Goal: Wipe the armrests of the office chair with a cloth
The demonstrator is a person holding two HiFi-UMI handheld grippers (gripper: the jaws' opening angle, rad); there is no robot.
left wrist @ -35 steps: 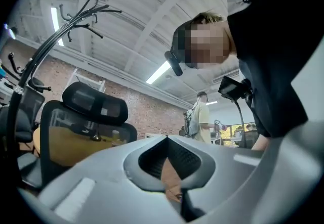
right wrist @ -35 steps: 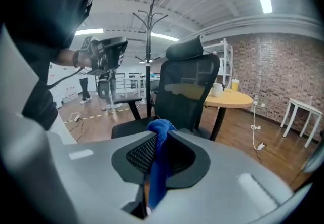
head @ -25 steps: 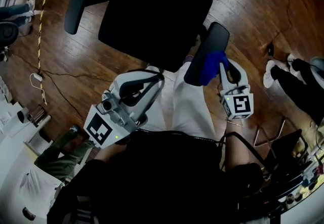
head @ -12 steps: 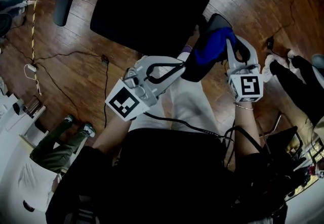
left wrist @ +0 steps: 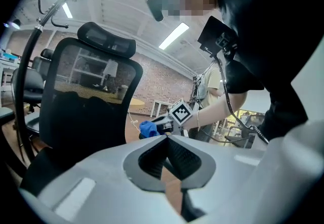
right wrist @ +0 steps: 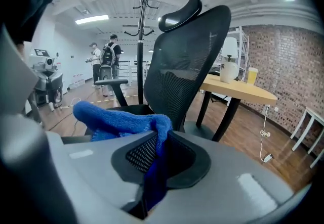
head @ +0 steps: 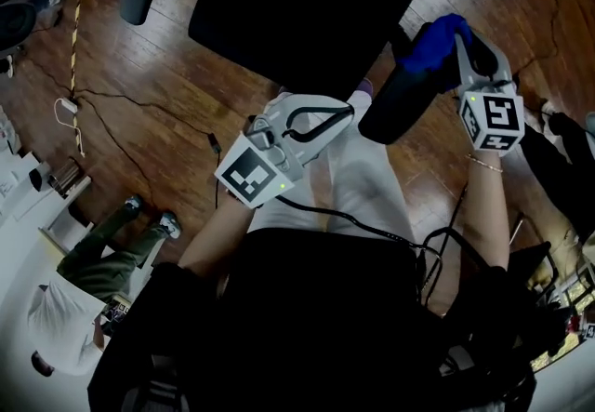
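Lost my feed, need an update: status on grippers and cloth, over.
Right gripper shut on cloth. Cloth at far end of armrest. Left gripper shut, empty. Nothing seen in the way.

Coat stand (right wrist: pixel 141 31), wooden table (right wrist: pixel 238 89), brick wall (right wrist: pixel 288 66), wooden floor (head: pixel 167 75).

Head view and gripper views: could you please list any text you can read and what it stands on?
None: no words or numbers are readable. The left marker cube and the right marker cube bear only black-and-white square patterns, not text.
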